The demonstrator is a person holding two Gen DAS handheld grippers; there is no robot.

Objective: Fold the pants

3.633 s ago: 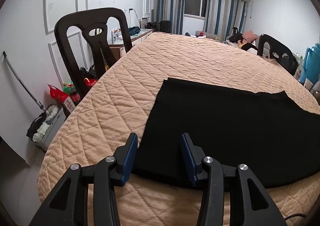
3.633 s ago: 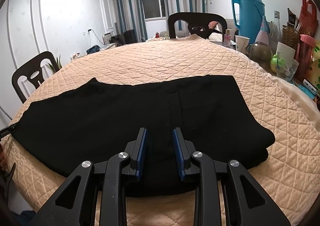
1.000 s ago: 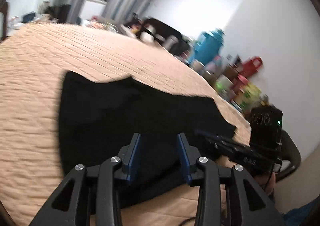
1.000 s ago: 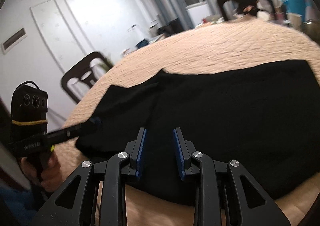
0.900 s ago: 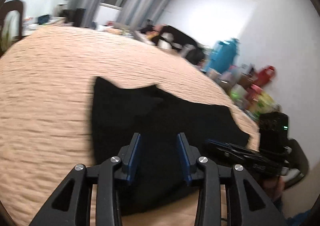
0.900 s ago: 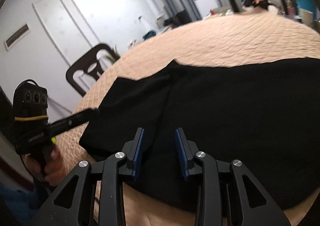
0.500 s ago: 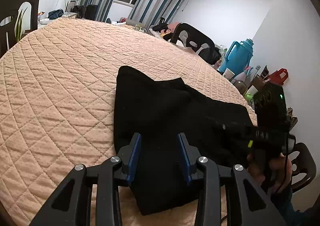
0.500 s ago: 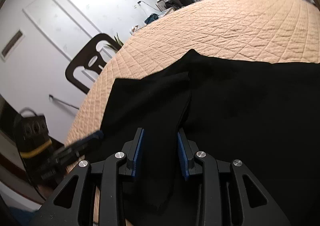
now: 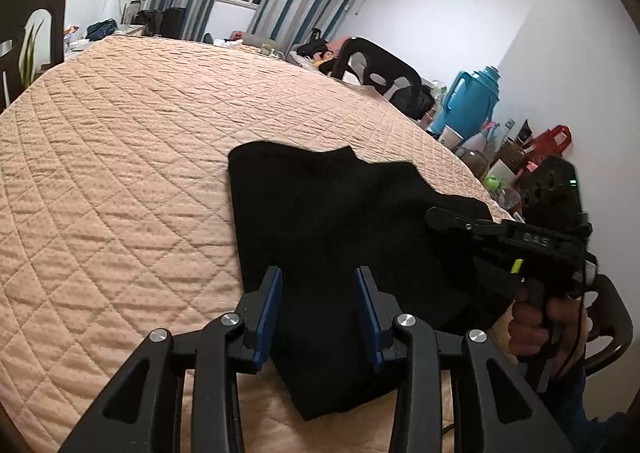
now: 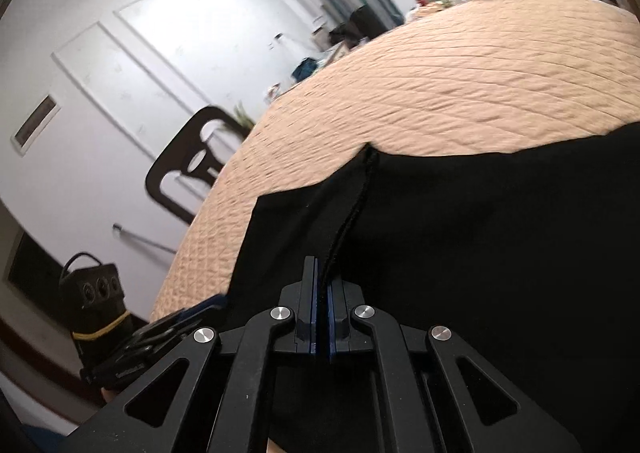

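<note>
Teal thermos (image 9: pixel 472 99), dark chair (image 10: pixel 188 165), clutter

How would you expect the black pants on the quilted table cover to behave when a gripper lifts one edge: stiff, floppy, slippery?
Probably floppy: the black pants lie flat in soft overlapping layers on the quilted cover. The right gripper, whose jaws have just closed, seems to pinch a thin fold, so lifting likely drags a drooping layer. The matte cloth looks unlikely to slip.

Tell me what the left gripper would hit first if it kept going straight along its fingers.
Probably the folded black pants: the left gripper stands open and angled down, with black cloth filling the gap between its fingers. Depth is hard to judge here.
</note>
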